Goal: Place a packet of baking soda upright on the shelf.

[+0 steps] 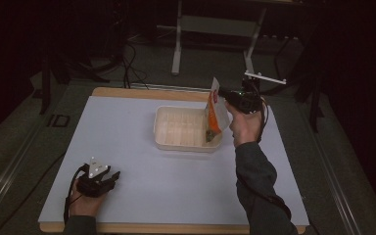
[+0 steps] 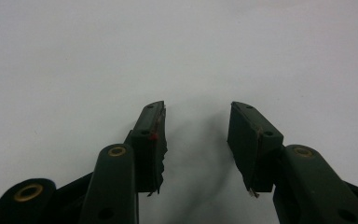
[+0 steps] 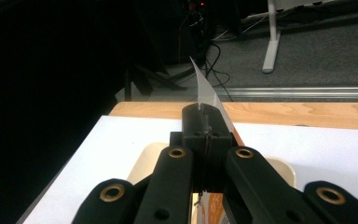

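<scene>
An orange and white snack packet [image 1: 214, 113] hangs upright over the right end of a cream plastic tray [image 1: 183, 128]. My right gripper [image 1: 227, 96] is shut on the packet's top edge, and the packet's lower end dips into the tray. In the right gripper view the jaws are pressed together on the packet's thin silvery edge [image 3: 205, 88], at my right gripper [image 3: 206, 114], with the tray's rim [image 3: 142, 158] below. My left gripper [image 1: 113, 177] rests on the white table near the front left. It stands open [image 2: 196, 123], with bare table surface between its fingers.
The white table sheet [image 1: 127, 147] lies on a wooden top [image 1: 142, 93] whose strip shows at the far edge. Beyond it are a dark floor, cables [image 1: 129, 63] and grey stand legs [image 1: 177, 49]. A person's dark sleeve [image 1: 257, 186] reaches in from the bottom right.
</scene>
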A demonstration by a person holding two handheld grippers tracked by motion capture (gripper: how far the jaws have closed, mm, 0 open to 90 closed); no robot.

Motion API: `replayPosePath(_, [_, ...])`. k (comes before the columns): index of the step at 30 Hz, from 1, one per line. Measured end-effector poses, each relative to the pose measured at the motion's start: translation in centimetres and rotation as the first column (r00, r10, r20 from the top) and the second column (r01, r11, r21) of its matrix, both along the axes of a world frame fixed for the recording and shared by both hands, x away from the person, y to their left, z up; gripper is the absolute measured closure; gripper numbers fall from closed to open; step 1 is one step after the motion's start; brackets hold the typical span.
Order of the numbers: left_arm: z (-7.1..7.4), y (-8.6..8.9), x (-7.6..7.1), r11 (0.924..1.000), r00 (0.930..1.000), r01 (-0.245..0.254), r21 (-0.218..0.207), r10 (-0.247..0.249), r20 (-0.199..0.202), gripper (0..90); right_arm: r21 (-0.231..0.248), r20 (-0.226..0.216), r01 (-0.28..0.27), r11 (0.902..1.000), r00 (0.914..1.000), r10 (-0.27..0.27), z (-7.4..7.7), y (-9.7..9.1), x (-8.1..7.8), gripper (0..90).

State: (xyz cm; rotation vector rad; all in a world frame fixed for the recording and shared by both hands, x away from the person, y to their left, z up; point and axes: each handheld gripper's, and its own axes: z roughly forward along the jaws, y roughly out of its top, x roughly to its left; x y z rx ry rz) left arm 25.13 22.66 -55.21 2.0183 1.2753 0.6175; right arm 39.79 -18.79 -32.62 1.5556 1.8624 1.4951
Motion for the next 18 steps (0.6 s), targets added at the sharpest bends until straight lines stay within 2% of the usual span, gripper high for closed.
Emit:
replayPosePath(6, [0.0,0.0,0.0,1.0,1.0,0.0,0.0,0.0,0.0,56.2,0.002,0.008,0.031,0.9995,0.9995,-0.031,-0.23,0.26,-0.01,90.0])
replayPosePath(18, [0.0,0.0,0.0,1.0,1.0,0.001,-0.001,-0.001,0.0,56.1,0.011,0.001,0.039,0.9992,0.9993,-0.039,-0.94,0.68,0.26,90.0])
